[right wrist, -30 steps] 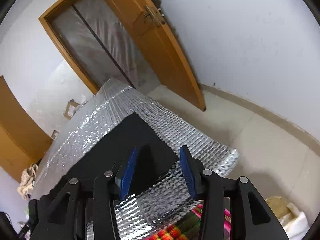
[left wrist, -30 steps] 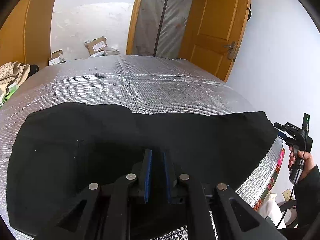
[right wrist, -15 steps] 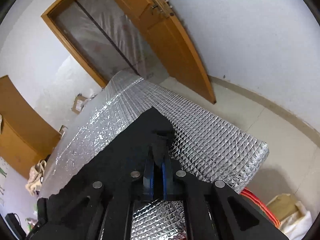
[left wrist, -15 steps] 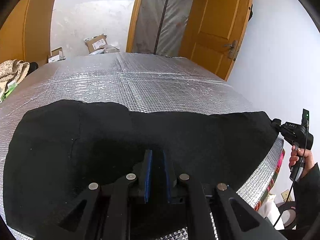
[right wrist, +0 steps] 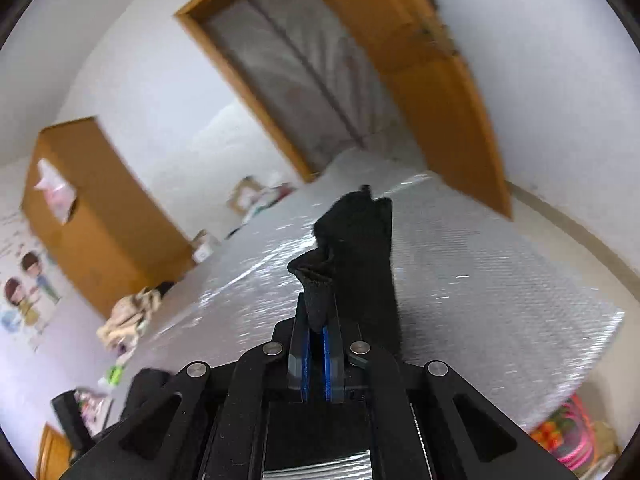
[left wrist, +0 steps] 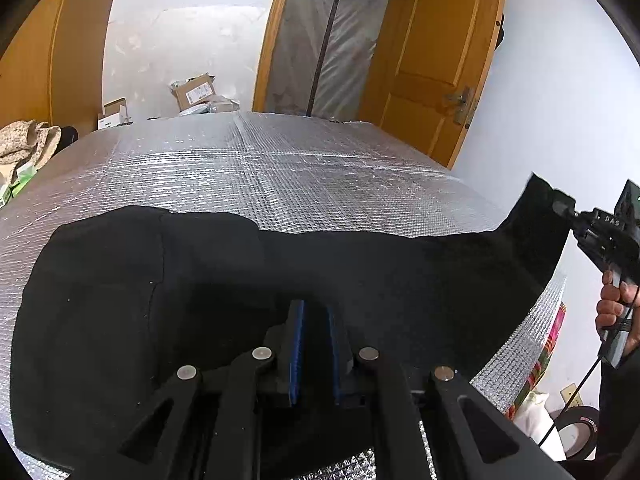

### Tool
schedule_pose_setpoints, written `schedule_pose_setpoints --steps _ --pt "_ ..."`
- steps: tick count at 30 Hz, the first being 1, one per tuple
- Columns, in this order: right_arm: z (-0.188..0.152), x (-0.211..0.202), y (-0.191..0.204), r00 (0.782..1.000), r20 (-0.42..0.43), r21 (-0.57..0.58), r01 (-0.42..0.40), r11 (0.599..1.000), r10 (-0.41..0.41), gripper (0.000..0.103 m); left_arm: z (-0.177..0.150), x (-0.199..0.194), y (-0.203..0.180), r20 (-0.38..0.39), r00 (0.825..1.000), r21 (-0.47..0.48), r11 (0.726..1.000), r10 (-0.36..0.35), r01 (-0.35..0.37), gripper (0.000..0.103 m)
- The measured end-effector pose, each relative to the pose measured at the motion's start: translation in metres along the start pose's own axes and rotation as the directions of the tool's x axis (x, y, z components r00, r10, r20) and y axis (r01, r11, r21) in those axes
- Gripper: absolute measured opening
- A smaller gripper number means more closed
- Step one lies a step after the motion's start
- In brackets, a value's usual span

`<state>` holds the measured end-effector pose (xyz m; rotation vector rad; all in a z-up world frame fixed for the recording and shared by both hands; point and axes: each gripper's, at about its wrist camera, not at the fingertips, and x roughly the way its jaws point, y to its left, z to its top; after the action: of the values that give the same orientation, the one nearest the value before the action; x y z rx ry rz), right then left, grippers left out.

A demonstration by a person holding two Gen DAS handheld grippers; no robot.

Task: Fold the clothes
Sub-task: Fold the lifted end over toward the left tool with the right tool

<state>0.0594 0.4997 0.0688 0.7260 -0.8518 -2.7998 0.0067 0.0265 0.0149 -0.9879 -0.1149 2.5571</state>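
One black garment (left wrist: 200, 288) lies across the foil-covered table (left wrist: 280, 168). Left gripper (left wrist: 314, 344) clamps its near edge; right gripper (right wrist: 316, 340) is clamped on a raised corner. Carry that corner across evenly, keeping fabric taut.

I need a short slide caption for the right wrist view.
Right gripper pinching a black fabric garment above the silver foil-covered table.

A broad surface covered in silver quilted foil sheeting (left wrist: 280, 168) carried the work. A black garment (left wrist: 120, 288) lay spread flat across its near part, one corner lifted clear at the right edge; the far half was bare foil.
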Motion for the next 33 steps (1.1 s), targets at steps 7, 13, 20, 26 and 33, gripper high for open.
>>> schedule_pose_setpoints --steps 7,13,20,26,33 --pt "-0.016 0.030 0.051 0.983 -0.113 -0.041 -0.149 0.988 0.143 0.005 -0.003 -0.009 0.003 0.013 1.000 -0.004 1.000 0.004 -0.004 0.010" --pt "-0.038 0.065 0.095 0.946 -0.233 -0.067 -0.247 0.967 0.226 0.005 -0.006 -0.018 0.011 0.022 1.000 -0.025 1.000 0.019 -0.019 0.010" --pt "-0.078 0.109 0.126 0.889 -0.384 -0.095 -0.306 0.947 0.249 0.005 -0.008 -0.022 0.016 0.026 0.999 -0.041 0.999 0.036 -0.035 0.010" --pt "-0.107 0.133 0.146 0.843 -0.476 -0.112 -0.342 0.933 0.252 0.005 -0.009 -0.023 0.021 0.024 0.999 -0.058 0.997 0.048 -0.047 0.010" --pt "-0.125 0.148 0.161 0.804 -0.549 -0.153 -0.363 0.919 0.226 0.009 -0.006 -0.018 0.018 0.020 0.999 -0.055 0.998 0.032 -0.031 0.010"
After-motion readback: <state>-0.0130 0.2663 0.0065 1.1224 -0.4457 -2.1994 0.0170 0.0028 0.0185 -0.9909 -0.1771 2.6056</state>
